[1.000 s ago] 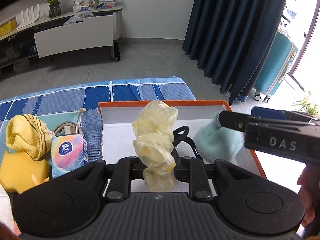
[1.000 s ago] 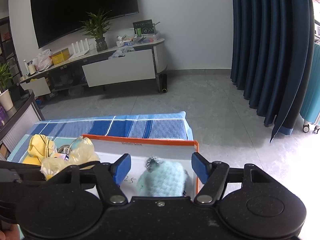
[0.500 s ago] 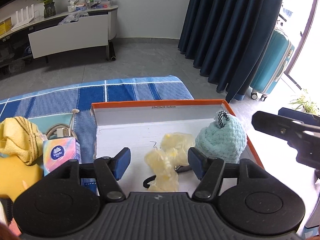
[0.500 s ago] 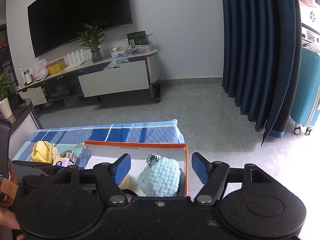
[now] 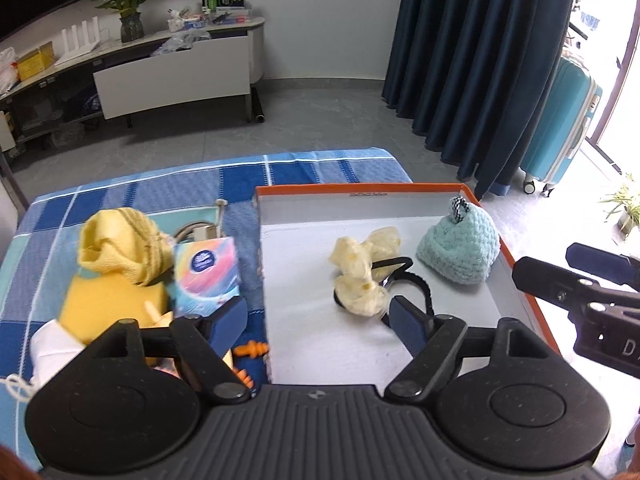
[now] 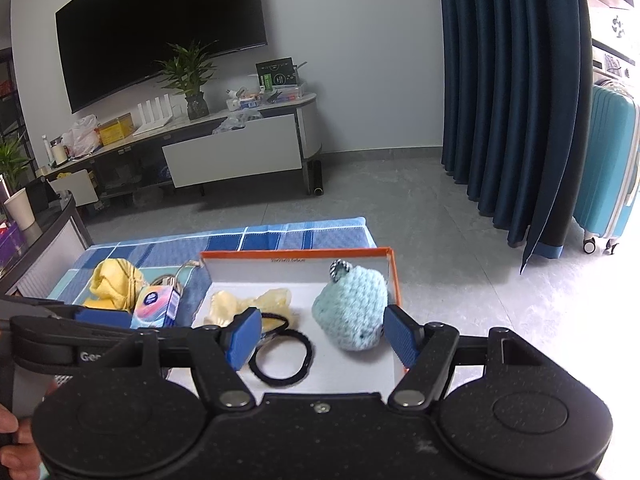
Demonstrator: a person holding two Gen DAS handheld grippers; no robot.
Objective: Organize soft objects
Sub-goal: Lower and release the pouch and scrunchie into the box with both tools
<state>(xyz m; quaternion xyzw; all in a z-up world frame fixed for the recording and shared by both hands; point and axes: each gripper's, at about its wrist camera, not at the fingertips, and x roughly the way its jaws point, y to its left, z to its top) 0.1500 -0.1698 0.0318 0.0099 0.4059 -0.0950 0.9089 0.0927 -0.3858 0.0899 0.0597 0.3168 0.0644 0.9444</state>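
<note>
Our left gripper (image 5: 318, 318) hangs wide and empty over the box's (image 5: 532, 300) near-left edge, with the yellow cloth (image 5: 120, 246) ahead and to its left on the blue checked spread (image 5: 168, 184), nearer this hand than the other. Our right gripper (image 6: 322, 338), equally wide and empty, frames the blue knitted hat (image 6: 352, 312) already boxed beside the pale scrunchie (image 5: 360, 276). The cloth's long axis seems to run left to right, though its folds blur that.

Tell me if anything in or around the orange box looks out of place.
Nothing looks damaged or spilled. The box holds the teal crochet hat, pale yellow scrunchie and black hair tie; beside it, orange earplugs lie loose on the checked cloth.
</note>
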